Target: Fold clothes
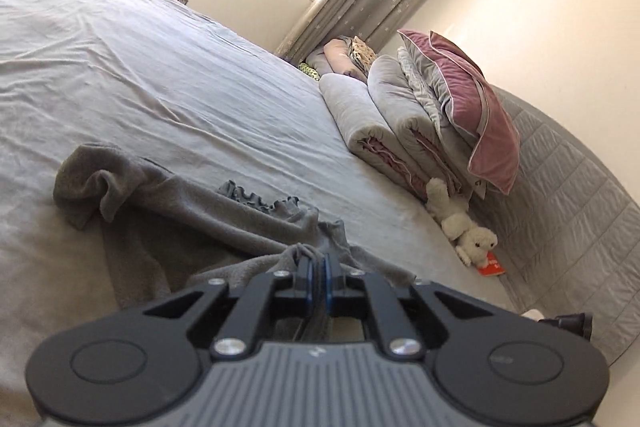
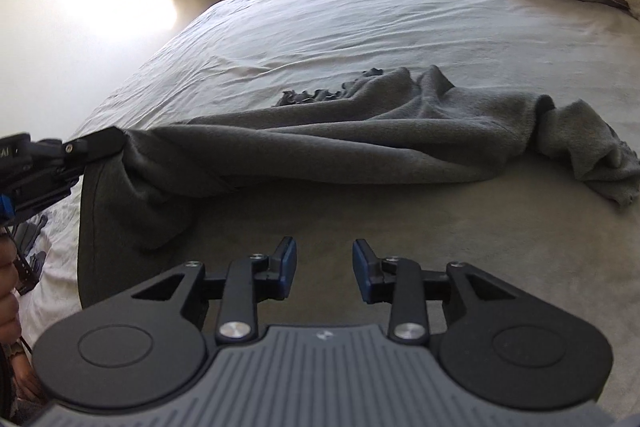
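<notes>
On bed (image 2: 360, 11), left gripper (image 1: 316, 261) pinches grey garment (image 2: 340, 143).

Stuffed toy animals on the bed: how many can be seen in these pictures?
1. A white stuffed toy animal lies at the foot of the folded quilts, beside the grey headboard. The right wrist view shows only its edge. Others may be hidden behind the quilts.

A dark grey fleecy garment (image 2: 360, 139) lies stretched across the bed (image 2: 360, 11) – rumpled and unfolded, with a frilled edge on its far side, one end bunched in a crumpled heap, the other lifted clear of the sheet
</notes>
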The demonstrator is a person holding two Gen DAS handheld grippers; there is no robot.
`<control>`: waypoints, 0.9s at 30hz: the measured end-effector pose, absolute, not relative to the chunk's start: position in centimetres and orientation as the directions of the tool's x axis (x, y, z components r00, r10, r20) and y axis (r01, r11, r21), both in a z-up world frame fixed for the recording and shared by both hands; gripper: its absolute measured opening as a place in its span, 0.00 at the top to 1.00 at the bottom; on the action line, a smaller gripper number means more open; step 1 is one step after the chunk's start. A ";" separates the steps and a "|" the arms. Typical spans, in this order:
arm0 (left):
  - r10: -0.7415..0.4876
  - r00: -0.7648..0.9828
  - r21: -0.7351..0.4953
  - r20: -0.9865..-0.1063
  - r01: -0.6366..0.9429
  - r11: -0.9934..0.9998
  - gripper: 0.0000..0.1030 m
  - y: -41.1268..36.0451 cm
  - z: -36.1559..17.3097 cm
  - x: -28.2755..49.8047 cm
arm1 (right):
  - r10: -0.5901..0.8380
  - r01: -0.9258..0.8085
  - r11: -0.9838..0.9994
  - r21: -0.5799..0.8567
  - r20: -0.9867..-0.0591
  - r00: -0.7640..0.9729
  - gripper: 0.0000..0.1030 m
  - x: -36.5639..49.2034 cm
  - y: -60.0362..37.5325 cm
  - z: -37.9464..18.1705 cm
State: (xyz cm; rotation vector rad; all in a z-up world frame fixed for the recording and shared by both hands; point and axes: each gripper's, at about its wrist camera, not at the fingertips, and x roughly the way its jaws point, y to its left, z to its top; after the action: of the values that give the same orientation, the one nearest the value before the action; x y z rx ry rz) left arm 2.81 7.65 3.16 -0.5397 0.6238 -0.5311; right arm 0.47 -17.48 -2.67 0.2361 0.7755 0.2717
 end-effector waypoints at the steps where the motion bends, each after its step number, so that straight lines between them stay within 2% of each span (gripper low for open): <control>1: -0.604 0.695 -0.618 -0.389 0.289 0.731 0.95 7.8 3.2 2.8 | 0.329 -0.169 0.940 0.298 -0.648 0.687 0.62 0.6 -16.9 -2.7; 10: -0.622 0.699 -0.730 -0.352 0.211 0.650 0.95 10.3 2.4 4.5 | 0.382 -0.322 0.924 0.206 -0.543 0.748 0.61 2.1 -11.0 -3.5; 13: -0.630 0.696 -0.765 -0.344 0.181 0.618 0.95 11.1 1.8 5.1 | 0.350 -0.319 0.935 0.153 -0.532 0.771 0.61 2.9 -9.6 -4.0; 17: -0.641 0.688 -0.787 -0.340 0.164 0.594 0.95 11.7 1.2 5.3 | 0.369 -0.325 0.929 0.177 -0.524 0.768 0.61 4.2 -8.5 -4.7; 24: -0.670 0.662 -0.801 -0.335 0.174 0.572 0.95 12.1 0.6 5.0 | 0.344 -0.323 0.938 0.130 -0.490 0.801 0.62 5.1 -7.2 -6.0; 25: -0.674 0.658 -0.799 -0.335 0.181 0.574 0.95 12.0 0.6 5.0 | 0.344 -0.325 0.937 0.126 -0.481 0.806 0.65 5.1 -7.4 -6.0; 26: -0.676 0.654 -0.793 -0.339 0.187 0.579 0.95 12.0 0.7 4.9 | 0.339 -0.324 0.939 0.117 -0.477 0.811 0.85 5.1 -7.6 -6.0; 27: -0.678 0.649 -0.787 -0.345 0.193 0.586 0.95 11.8 0.7 4.9 | 0.332 -0.322 0.941 0.105 -0.476 0.815 0.87 5.0 -7.9 -5.8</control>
State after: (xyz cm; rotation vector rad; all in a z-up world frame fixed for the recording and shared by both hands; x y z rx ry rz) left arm 4.89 11.85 0.73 -0.7883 0.6921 -0.5579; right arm 5.05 -7.88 -5.83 0.0203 0.5110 0.3488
